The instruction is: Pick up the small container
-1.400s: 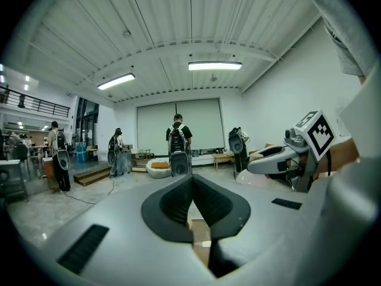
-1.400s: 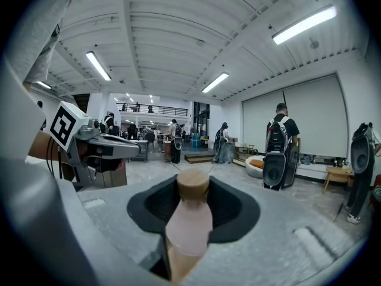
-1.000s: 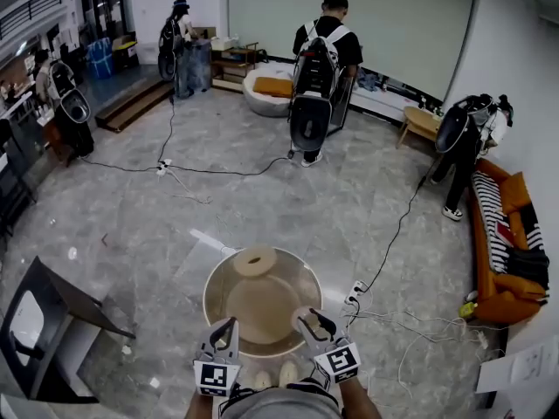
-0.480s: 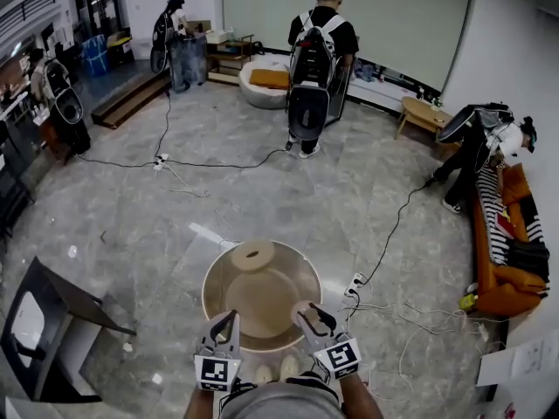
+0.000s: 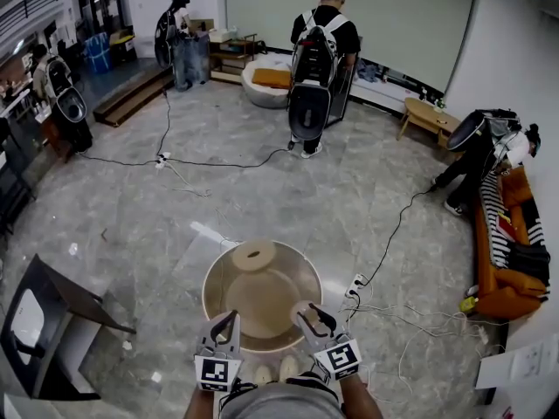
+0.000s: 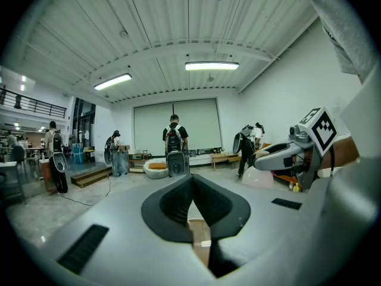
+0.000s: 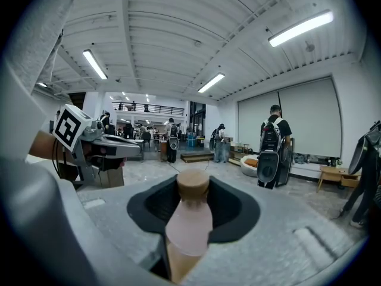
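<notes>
"Small container (image 7: 189,219) – loc?"
"Betw. jaws of R gripper (image 5: 313,321). Pads press on pinkish body from both sides, jaws abt half apart. Tan cap (image 7: 193,183) pts away from cam, twd jaw tips."
"L gripper (image 6: 191,182)?"
"Jaw tips together, nothing betw. them. Held just beside R one, both low at near rim of round wooden table (image 5: 262,308). Can't tell if container touches tabletop."
"Else on table?"
"One pale disc (image 5: 253,258) at far rim, well apart from both grippers."
"Surroundings?"
"Grey stone floor (image 5: 262,199), cables (image 5: 218,168) across it, power strip (image 5: 356,287) just R of table. Person w/ backpack rig (image 5: 319,59) stands far side, back to us; more ppl nr L and R walls. Orange sofa (image 5: 507,273) at R wall. Dark stand (image 5: 48,321) on floor L of table."
</notes>
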Tool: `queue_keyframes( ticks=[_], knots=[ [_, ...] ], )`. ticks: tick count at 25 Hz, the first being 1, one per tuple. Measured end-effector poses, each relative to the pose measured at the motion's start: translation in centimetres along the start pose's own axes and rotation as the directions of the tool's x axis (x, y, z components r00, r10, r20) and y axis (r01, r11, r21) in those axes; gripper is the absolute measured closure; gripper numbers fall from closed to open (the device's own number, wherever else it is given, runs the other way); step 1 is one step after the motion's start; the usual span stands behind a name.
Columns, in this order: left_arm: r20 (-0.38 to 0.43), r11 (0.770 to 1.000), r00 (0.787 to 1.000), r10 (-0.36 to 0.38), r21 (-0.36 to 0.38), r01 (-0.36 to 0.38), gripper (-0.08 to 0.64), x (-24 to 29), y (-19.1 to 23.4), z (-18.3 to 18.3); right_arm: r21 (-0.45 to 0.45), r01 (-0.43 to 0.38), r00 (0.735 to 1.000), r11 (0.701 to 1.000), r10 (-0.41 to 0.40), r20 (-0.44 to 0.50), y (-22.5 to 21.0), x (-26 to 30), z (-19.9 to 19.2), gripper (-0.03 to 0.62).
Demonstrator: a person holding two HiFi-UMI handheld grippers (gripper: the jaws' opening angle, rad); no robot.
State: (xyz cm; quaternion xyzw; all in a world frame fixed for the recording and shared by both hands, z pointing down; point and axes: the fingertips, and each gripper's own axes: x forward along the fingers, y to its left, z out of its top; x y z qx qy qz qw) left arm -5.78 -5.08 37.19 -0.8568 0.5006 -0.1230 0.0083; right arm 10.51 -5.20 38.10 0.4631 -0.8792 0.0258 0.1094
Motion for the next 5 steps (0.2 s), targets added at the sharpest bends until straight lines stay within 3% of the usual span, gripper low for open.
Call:
queue_keyframes(
  ticks=[5],
  knots=[
    [0.002,1.0,1.0,0.0,-0.005,0.0,0.543,0.22,-0.07,-0.25,-0.002,-0.008,1.0,1.0,0.008,0.002,-0.04,0.26,-0.1,0.457]
  ],
)
